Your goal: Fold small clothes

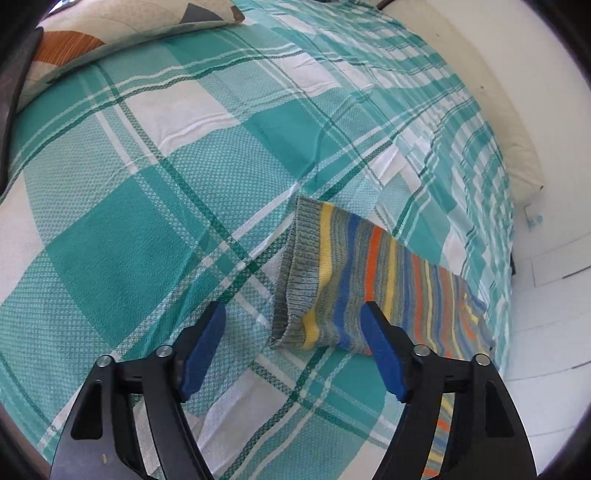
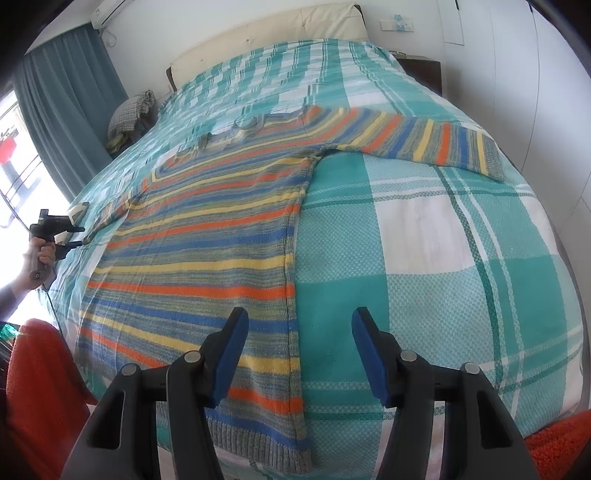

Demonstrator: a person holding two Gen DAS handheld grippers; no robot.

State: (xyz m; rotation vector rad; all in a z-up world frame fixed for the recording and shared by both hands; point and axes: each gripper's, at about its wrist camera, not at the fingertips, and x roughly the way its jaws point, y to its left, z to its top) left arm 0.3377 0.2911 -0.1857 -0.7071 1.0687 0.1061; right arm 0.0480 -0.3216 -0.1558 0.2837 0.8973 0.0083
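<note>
A striped knit sweater (image 2: 207,236) in blue, orange, yellow and grey lies flat on the teal plaid bedspread (image 2: 424,258). Its right sleeve (image 2: 424,138) stretches out to the right. In the left wrist view the other sleeve (image 1: 354,273) lies with its grey cuff (image 1: 295,273) pointing up-left. My left gripper (image 1: 293,341) is open, its jaws straddling the cuff end just above the fabric. My right gripper (image 2: 299,345) is open over the sweater's right side seam near the hem. The left gripper also shows far left in the right wrist view (image 2: 70,236), held by a hand.
A patterned pillow (image 1: 122,29) lies at the bed's far corner. A cream headboard (image 2: 266,33) and a bundle of clothes (image 2: 133,110) are at the bed's far end. A curtain (image 2: 62,96) hangs left. A dark nightstand (image 2: 421,70) stands right. Orange fabric (image 2: 40,387) is at the near edge.
</note>
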